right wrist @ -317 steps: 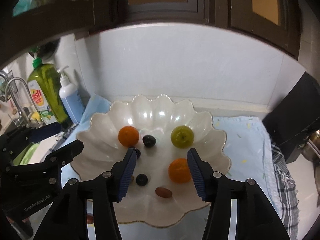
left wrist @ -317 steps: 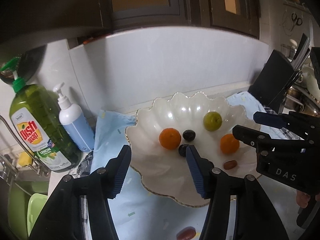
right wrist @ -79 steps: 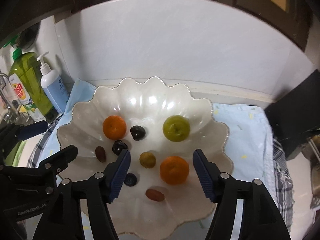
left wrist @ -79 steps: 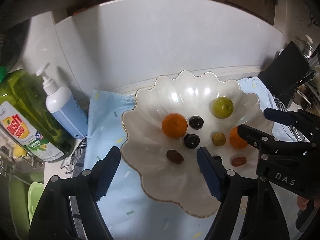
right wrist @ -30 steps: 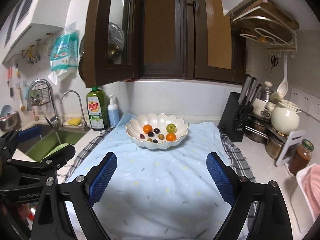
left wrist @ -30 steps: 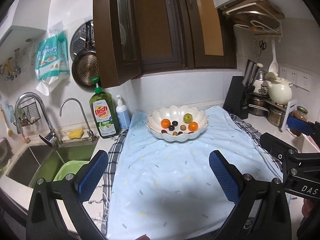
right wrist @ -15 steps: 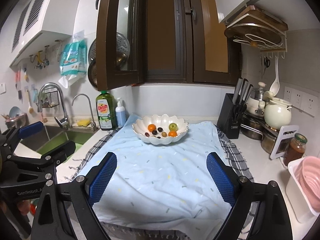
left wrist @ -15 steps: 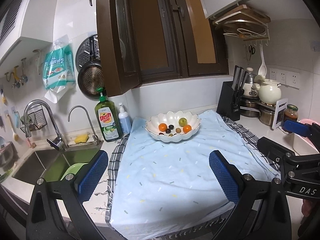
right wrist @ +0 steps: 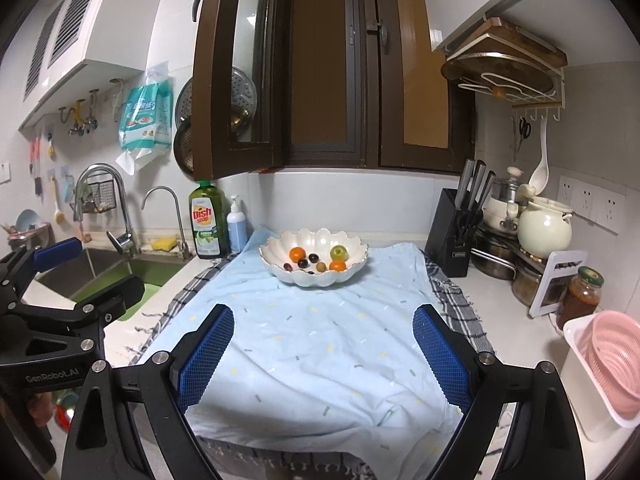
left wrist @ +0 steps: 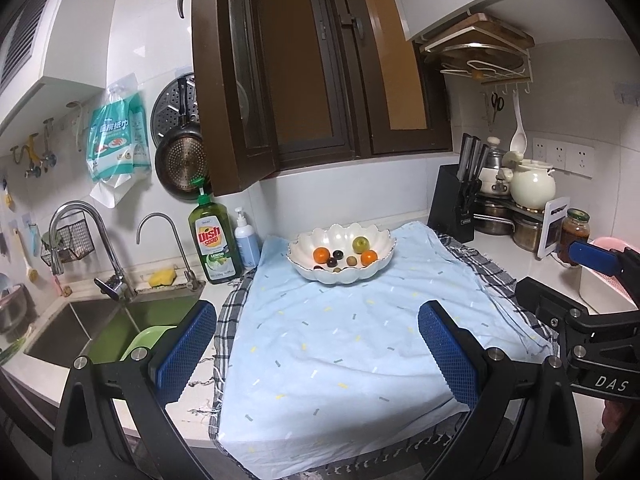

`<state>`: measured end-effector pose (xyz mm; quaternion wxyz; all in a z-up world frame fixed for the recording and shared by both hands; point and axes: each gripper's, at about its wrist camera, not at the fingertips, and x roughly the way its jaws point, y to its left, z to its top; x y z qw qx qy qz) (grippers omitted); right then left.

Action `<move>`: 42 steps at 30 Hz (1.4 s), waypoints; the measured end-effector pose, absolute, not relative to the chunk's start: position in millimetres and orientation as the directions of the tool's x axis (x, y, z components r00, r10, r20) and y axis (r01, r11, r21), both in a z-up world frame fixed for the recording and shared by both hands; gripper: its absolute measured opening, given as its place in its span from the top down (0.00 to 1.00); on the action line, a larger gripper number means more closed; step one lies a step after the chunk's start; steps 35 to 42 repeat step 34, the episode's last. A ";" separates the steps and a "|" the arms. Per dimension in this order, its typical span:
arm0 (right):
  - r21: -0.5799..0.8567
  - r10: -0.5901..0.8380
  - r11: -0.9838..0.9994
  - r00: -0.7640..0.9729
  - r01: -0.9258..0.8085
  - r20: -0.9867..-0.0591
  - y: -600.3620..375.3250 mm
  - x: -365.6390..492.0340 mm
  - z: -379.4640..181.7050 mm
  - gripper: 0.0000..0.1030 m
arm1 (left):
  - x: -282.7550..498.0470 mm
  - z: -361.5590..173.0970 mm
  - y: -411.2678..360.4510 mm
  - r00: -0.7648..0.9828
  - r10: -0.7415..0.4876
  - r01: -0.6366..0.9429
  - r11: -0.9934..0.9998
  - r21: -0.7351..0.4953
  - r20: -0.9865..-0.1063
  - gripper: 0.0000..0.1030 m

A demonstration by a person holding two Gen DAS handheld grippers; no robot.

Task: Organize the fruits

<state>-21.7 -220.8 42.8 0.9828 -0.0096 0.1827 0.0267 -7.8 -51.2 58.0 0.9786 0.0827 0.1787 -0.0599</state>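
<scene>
Grippers first: the right gripper [right wrist: 322, 354] stands with its blue-padded jaws spread wide and nothing between them, hovering over the near edge of the light blue cloth [right wrist: 320, 344]; the left gripper [left wrist: 316, 354] is likewise spread and empty, just beside it on the left. Both sit well apart from the work. Fruits lie at the far end of the cloth in a white scalloped bowl [right wrist: 316, 278]: two oranges [right wrist: 297, 254], one green apple [right wrist: 338, 253], several small dark round fruits [right wrist: 313, 257] and one small tan fruit [right wrist: 321, 267], all loose on the glossy floor of the bowl. Judgement on handling: every piece is light; the oranges and apple look firm enough for a pinch across the widest part, taken from above. The small dark fruits appear smooth and likely soft-skinned, apt to roll or squirt from the pads, so a gentle, centred closure is advised. The bowl appears ceramic, slick and breakable, with a thin fluted rim; contact with it should be avoided, and any hold should be on the rim's thicker wall.
</scene>
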 end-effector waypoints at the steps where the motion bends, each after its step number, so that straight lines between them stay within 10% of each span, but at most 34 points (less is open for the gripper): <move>1: -0.008 0.047 0.999 0.932 -0.054 -0.360 -221.6 -22.2 42.6 0.11 | -7.8 58.0 -51.6 0.929 -0.088 0.147 0.979 0.141 -0.360 0.00; 42: -0.027 0.034 0.999 0.928 -0.047 -0.372 -226.2 -21.5 37.8 0.11 | 4.2 52.3 -51.5 0.913 -0.121 0.166 0.982 0.085 -0.389 0.00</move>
